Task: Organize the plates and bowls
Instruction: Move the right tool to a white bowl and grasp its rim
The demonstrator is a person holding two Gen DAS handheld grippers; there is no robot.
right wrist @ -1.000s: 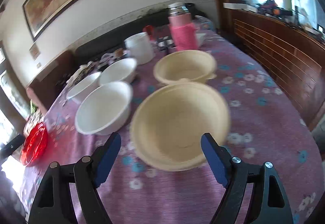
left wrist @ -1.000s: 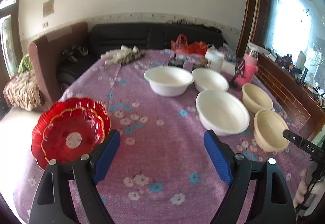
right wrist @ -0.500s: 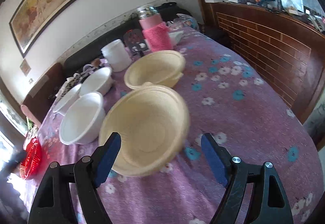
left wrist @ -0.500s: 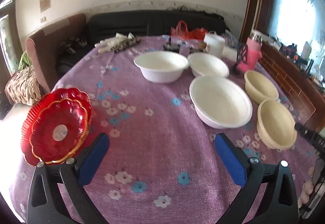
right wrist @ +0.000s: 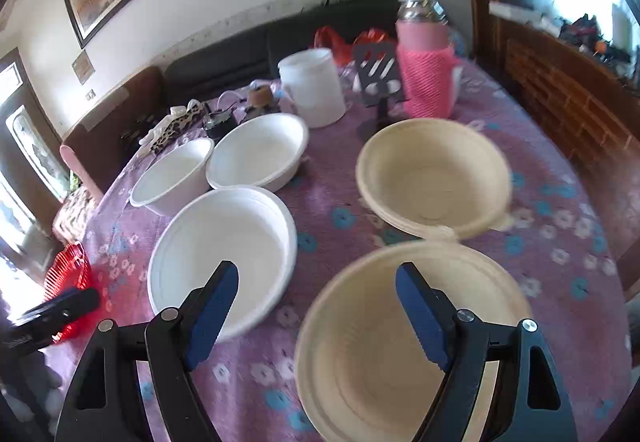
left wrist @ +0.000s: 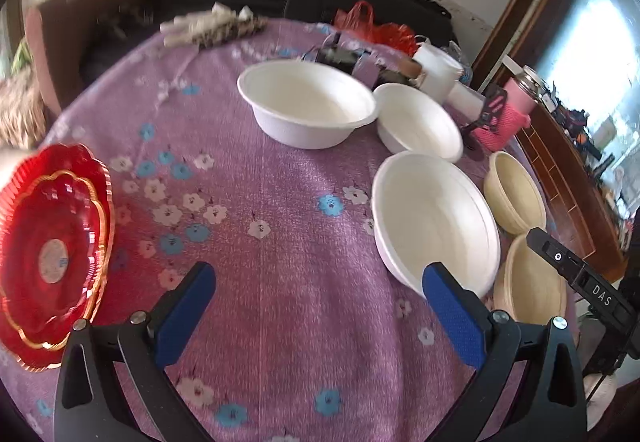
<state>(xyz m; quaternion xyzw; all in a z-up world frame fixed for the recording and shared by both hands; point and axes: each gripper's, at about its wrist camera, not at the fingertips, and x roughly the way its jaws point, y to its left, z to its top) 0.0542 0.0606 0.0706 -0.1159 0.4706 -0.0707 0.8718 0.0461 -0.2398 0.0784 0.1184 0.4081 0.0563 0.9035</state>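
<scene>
Three white bowls stand on the purple flowered tablecloth (left wrist: 256,282): a near one (left wrist: 434,219) (right wrist: 222,254), a middle one (left wrist: 418,121) (right wrist: 258,151) and a far one (left wrist: 306,103) (right wrist: 172,173). Two cream bowls sit to their right, near (right wrist: 400,342) (left wrist: 528,286) and far (right wrist: 434,173) (left wrist: 514,191). Stacked red scalloped plates (left wrist: 50,254) (right wrist: 66,276) lie at the left edge. My left gripper (left wrist: 318,290) is open and empty, its right finger by the near white bowl. My right gripper (right wrist: 316,296) is open and empty, above the near cream bowl's rim.
At the table's far end stand a pink-sleeved flask (right wrist: 424,69), a white tub (right wrist: 312,85), a black slotted spatula (right wrist: 378,75), a red bag (left wrist: 374,27) and a patterned cloth (left wrist: 216,29). A dark sofa lies beyond, a wooden sideboard (right wrist: 568,97) on the right.
My left gripper moved forward and right toward the near white bowl. My right gripper swung left, so the white bowls come further into view. Both stay open.
</scene>
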